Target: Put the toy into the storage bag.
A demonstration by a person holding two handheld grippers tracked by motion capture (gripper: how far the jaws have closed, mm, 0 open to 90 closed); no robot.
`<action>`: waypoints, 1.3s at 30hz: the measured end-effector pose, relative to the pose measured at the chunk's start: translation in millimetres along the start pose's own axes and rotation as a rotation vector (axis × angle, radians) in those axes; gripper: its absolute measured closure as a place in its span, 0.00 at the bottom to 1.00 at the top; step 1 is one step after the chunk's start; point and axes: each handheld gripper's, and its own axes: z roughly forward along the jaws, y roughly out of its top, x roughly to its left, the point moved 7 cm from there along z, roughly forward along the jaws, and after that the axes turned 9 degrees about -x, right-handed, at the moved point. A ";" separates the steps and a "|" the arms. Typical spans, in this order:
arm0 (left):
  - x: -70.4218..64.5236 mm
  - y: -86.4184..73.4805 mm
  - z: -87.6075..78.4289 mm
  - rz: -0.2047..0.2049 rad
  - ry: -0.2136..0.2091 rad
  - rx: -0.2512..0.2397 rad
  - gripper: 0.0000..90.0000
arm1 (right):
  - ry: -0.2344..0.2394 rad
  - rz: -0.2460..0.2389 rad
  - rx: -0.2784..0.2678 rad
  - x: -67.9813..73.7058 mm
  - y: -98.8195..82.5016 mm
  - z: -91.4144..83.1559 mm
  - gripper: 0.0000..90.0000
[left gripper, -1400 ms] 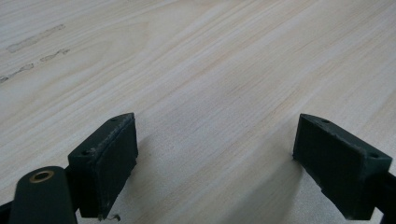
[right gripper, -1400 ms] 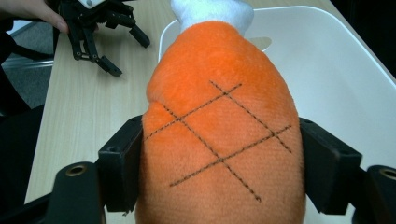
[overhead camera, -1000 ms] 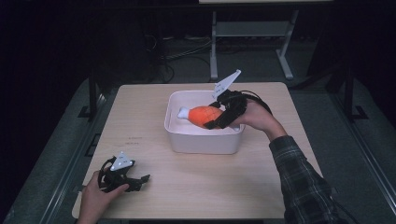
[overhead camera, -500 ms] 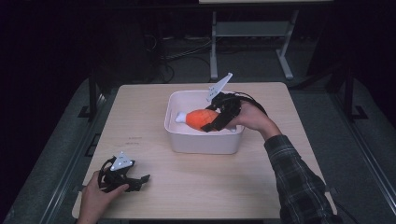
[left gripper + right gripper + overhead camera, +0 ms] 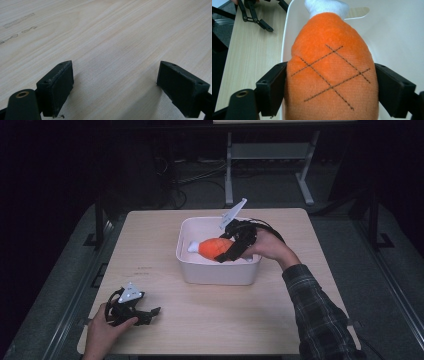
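At the near left corner of the surface (image 5: 200, 310), the left gripper (image 5: 150, 312) rests with its fingers (image 5: 56, 87) spread wide on nothing. Further right, inside the white bin (image 5: 192, 262), the orange plush toy (image 5: 216, 248) sits between the right gripper's (image 5: 227, 256) fingers (image 5: 272, 88), which have just been opening yet touch its sides.

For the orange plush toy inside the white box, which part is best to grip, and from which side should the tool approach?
Grip the orange plush toy across its wide orange body, coming from the blunt end opposite its narrow white tip, as the right tool does. The body is soft and would probably squeeze between the pads; the tip looks too small. In the white box, the toy's long sides are free.
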 end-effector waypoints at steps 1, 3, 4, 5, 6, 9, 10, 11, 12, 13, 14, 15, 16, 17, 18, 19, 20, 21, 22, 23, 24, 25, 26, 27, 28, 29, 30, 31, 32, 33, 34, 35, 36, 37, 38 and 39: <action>0.1 -0.1 -0.2 0.001 -0.001 0.003 0.15 | 0.003 0.002 0.001 0.2 0.0 0.3 0.18; 0.1 0.0 0.0 0.001 0.000 0.000 0.15 | 0.006 0.007 -0.004 0.6 0.8 0.4 0.15; 0.1 0.0 0.0 0.001 0.000 0.000 0.15 | 0.002 0.015 -0.004 0.7 1.3 -0.2 0.15; 0.2 0.0 0.0 0.002 0.000 0.000 0.15 | 0.000 0.015 -0.006 0.4 1.7 -0.4 0.15; 0.2 0.0 0.0 0.003 0.000 0.000 0.15 | 0.000 0.015 -0.007 0.4 2.0 -0.7 0.15; 0.2 0.0 0.0 0.003 0.000 0.000 0.15 | -0.003 0.020 -0.009 0.6 2.3 -2.2 0.15; 0.3 0.0 0.0 0.003 0.000 0.000 0.15 | -0.005 0.019 -0.011 0.5 2.5 -3.2 0.15; 0.0 0.1 0.0 0.000 0.000 -0.001 0.15 | -0.006 0.021 -0.011 0.6 2.5 -4.3 0.15; 0.0 0.2 0.2 0.000 0.000 -0.003 0.15 | -0.011 0.022 -0.014 0.4 2.8 -5.9 0.15; 0.0 0.2 0.2 -0.001 0.000 -0.003 0.15 | -0.012 0.021 -0.018 0.4 3.0 -7.4 0.15; -0.1 0.2 0.2 -0.001 0.000 -0.004 0.15 | -0.017 0.023 -0.018 0.5 2.9 -9.0 0.15; -0.1 0.2 0.2 -0.002 0.000 -0.004 0.15 | -0.021 0.024 -0.023 0.5 3.0 -10.8 0.15; -0.1 0.2 0.0 -0.001 -0.001 -0.001 0.15 | -0.026 0.028 -0.027 0.6 2.9 -13.1 0.15; -0.1 0.3 0.3 -0.002 0.000 -0.004 0.15 | -0.030 0.030 -0.034 0.6 2.6 -15.5 0.15; -0.1 0.2 0.2 -0.001 0.000 -0.003 0.15 | -0.033 0.033 -0.042 0.5 2.2 -17.9 0.15; -0.1 0.2 0.2 -0.001 -0.001 -0.003 0.15 | -0.038 0.035 -0.043 0.0 1.2 -20.3 0.15; 0.0 0.1 0.0 -0.001 -0.001 -0.001 0.15 | -0.040 0.041 -0.049 0.2 0.1 -22.1 0.15; 0.0 0.2 0.2 -0.001 0.000 -0.003 0.15 | -0.044 0.042 -0.048 0.2 -1.3 -24.3 0.15; 0.0 0.2 0.2 -0.001 0.000 -0.003 0.15 | -0.049 0.045 -0.051 0.3 -3.0 -26.7 0.15; 0.0 0.2 0.1 0.000 0.000 -0.002 0.15 | -0.053 0.045 -0.051 0.3 -4.1 -28.3 0.15; 0.0 0.2 0.2 0.000 0.000 -0.002 0.15 | -0.055 0.047 -0.054 0.6 -5.0 -29.8 0.15; 0.0 0.2 0.1 0.000 -0.001 -0.002 0.15 | -0.061 0.049 -0.058 0.9 -6.5 -32.6 0.15; 0.1 0.1 0.1 0.000 0.000 -0.002 0.15 | -0.067 0.056 -0.063 1.1 -7.5 -34.8 0.15; 0.0 0.1 0.1 0.000 0.000 -0.002 0.15 | -0.069 0.059 -0.070 1.4 -8.3 -36.2 0.15; 0.0 0.1 0.1 0.000 0.000 -0.002 0.15 | -0.077 0.064 -0.078 1.6 -10.0 -39.3 0.15; 0.0 0.1 0.1 0.000 0.000 -0.002 0.15 | -0.086 0.067 -0.080 1.7 -10.8 -40.9 0.15; 0.0 0.2 0.1 -0.001 0.000 -0.002 0.15 | -0.092 0.067 -0.083 2.3 -12.4 -43.6 0.14; 0.0 0.1 0.0 0.000 -0.001 0.000 0.15 | -0.095 0.072 -0.087 3.2 -13.4 -45.3 0.14; -0.1 0.2 0.2 -0.001 0.000 -0.003 0.15 | -0.102 0.076 -0.093 4.2 -14.4 -47.5 0.13; -0.1 0.2 0.2 -0.002 0.000 -0.003 0.15 | -0.111 0.079 -0.099 5.0 -15.6 -49.8 0.13; 0.0 0.2 0.2 -0.001 -0.001 -0.003 0.15 | -0.114 0.079 -0.106 6.0 -16.8 -52.0 0.12; 0.0 0.2 0.2 -0.001 0.000 -0.003 0.15 | -0.119 0.081 -0.113 6.6 -17.6 -53.5 0.12; 0.0 0.2 0.3 -0.002 0.000 -0.004 0.15 | -0.128 0.095 -0.118 8.3 -19.3 -55.7 0.12; -0.1 0.2 0.3 -0.002 0.001 -0.004 0.15 | -0.138 0.094 -0.120 9.1 -21.2 -57.3 0.12; -0.1 0.2 0.3 -0.002 0.000 -0.004 0.15 | -0.146 0.106 -0.122 11.1 -23.7 -59.4 0.12; 0.0 0.2 0.3 -0.001 0.000 -0.004 0.15 | -0.147 0.108 -0.125 11.7 -24.6 -60.1 0.12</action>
